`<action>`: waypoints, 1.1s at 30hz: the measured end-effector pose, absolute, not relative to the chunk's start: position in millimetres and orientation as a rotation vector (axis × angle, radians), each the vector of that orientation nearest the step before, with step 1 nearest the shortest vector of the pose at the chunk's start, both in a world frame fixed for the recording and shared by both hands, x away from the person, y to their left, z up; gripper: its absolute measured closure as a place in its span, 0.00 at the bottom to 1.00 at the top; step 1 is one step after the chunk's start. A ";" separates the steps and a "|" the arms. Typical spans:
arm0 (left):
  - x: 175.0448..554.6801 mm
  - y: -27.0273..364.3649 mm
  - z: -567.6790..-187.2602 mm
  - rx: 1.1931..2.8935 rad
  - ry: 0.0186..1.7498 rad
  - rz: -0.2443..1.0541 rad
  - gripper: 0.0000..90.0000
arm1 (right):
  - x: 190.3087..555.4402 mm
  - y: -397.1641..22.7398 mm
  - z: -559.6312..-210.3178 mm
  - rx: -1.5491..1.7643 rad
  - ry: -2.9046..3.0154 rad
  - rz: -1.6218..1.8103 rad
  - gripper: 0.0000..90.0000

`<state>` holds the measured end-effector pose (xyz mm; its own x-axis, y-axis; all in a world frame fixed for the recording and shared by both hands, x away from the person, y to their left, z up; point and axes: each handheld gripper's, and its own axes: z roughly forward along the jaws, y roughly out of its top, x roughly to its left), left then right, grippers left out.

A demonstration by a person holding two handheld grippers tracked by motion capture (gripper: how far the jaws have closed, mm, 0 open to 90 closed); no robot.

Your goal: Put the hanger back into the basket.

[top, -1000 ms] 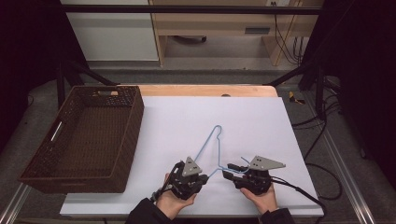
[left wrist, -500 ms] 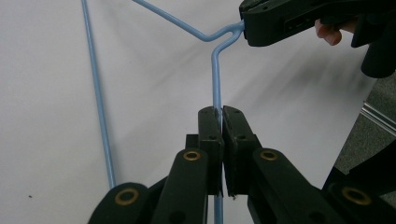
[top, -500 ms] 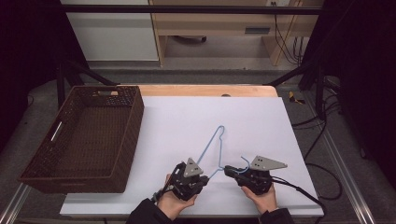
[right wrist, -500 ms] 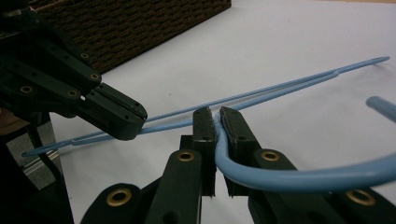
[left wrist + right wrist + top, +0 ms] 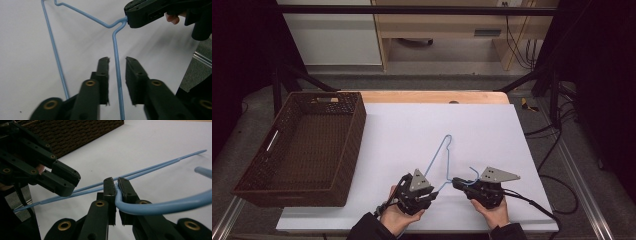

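A blue wire hanger [image 5: 439,157] lies on the white table sheet, its hook toward the person. My right gripper [image 5: 455,183] is shut on the hanger's neck, just below the hook; in the right gripper view its pads [image 5: 115,181] pinch the wire [image 5: 155,207]. My left gripper [image 5: 432,194] sits at the hanger's near corner. Its jaws [image 5: 117,60] have just been opening and now stand slightly apart, with the wire [image 5: 116,50] running between them untouched. The right gripper [image 5: 127,17] also appears in the left gripper view, and the left gripper [image 5: 67,187] in the right gripper view.
A dark woven basket [image 5: 302,150] with nothing in it stands at the table's left. The white sheet [image 5: 492,130] stretches bare beyond and to the right of the hanger. Cables trail off the table's right edge.
Both hands and the hanger stay where they were. Any jaw movement is too small to make out in the high view.
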<state>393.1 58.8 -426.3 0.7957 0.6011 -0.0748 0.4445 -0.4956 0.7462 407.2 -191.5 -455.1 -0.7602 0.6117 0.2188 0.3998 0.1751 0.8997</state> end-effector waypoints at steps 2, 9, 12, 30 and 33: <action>394.1 57.8 -423.5 2.198 0.757 0.251 0.72 | 406.9 -191.5 -454.8 0.989 2.253 1.630 0.95; 399.8 49.5 -418.2 2.263 0.734 0.225 0.51 | 406.8 -191.9 -454.2 0.987 2.252 1.632 0.95; 402.3 43.0 -422.4 2.303 0.733 0.212 0.46 | 406.9 -192.5 -453.7 0.986 2.247 1.628 0.95; 401.4 27.9 -439.2 2.333 0.775 0.229 0.70 | 405.6 -193.6 -451.6 0.983 2.235 1.629 0.95; 400.8 28.5 -437.7 2.328 0.780 0.247 0.77 | 405.5 -193.6 -451.5 0.982 2.234 1.630 0.95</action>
<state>400.8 28.5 -437.7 0.8043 0.5935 -0.0289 0.4685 -0.6035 0.6452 405.5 -193.6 -451.5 -0.7569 0.6184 0.2112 0.3900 0.1681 0.9053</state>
